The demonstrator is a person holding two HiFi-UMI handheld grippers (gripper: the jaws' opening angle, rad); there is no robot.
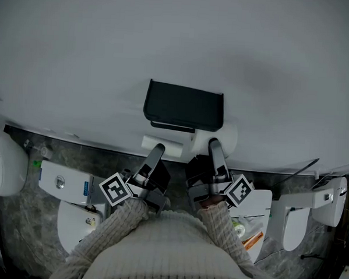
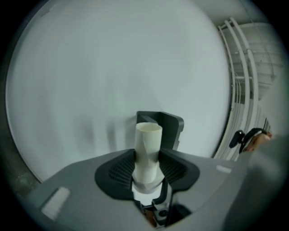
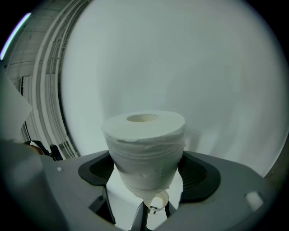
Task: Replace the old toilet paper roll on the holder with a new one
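Observation:
A black toilet paper holder (image 1: pixel 184 105) hangs on the white wall. Just below it, my left gripper (image 1: pixel 157 148) is shut on an empty cardboard tube (image 1: pixel 161 145), which lies level. In the left gripper view the tube (image 2: pixel 148 151) stands between the ribbed pads, with my left gripper (image 2: pixel 147 169) gripping its lower end and the holder (image 2: pixel 166 127) close behind. My right gripper (image 1: pixel 214 143) is shut on a full white roll (image 1: pixel 216 138) under the holder's right end. The roll (image 3: pixel 144 149) fills the space between the pads of my right gripper (image 3: pixel 145 173).
The white wall (image 1: pixel 168 36) takes up the upper half of the head view. Below lie a dark stone floor (image 1: pixel 63 153), a toilet (image 1: pixel 3 163) at the left and white fixtures (image 1: pixel 302 215) at the right. A white rail (image 2: pixel 239 90) shows beside the wall.

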